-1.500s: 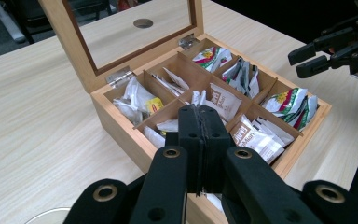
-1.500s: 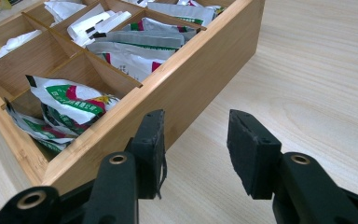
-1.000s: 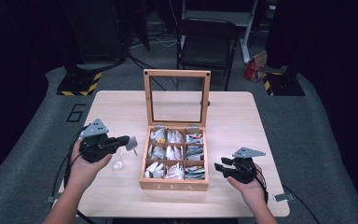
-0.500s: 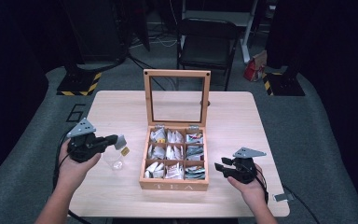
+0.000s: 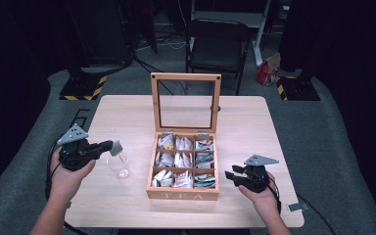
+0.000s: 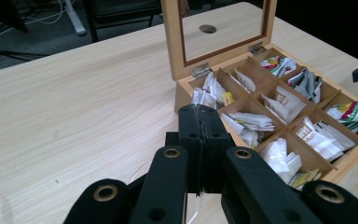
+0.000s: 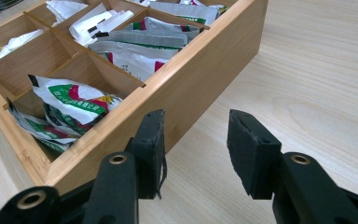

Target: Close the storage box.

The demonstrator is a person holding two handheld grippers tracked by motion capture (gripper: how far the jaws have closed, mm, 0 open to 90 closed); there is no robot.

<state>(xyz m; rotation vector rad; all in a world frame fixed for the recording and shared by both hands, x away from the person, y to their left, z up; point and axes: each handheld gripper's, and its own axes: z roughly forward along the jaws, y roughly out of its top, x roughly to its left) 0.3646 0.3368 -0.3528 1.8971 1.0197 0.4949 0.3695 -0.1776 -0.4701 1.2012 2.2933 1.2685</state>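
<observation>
while pinched in left tool [image 5: 106, 146], tea bag [image 5: 116, 145] pointing toward box [image 5: 183, 192]

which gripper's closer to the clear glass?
Left. The left gripper sits right above the clear glass, shut on a tea bag; the right gripper waits beyond the tea box.

A pale wooden table [image 5: 127, 110] carries a tea box [image 5: 183, 188] and glass [image 5: 119, 165].

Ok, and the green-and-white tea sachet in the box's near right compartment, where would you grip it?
Probably its raised upper edge, from above. The green-and-white sachet leans up inside the wooden tea box, whose walls block a sideways approach; the open right hand-held gripper could pinch across its flat faces.
</observation>
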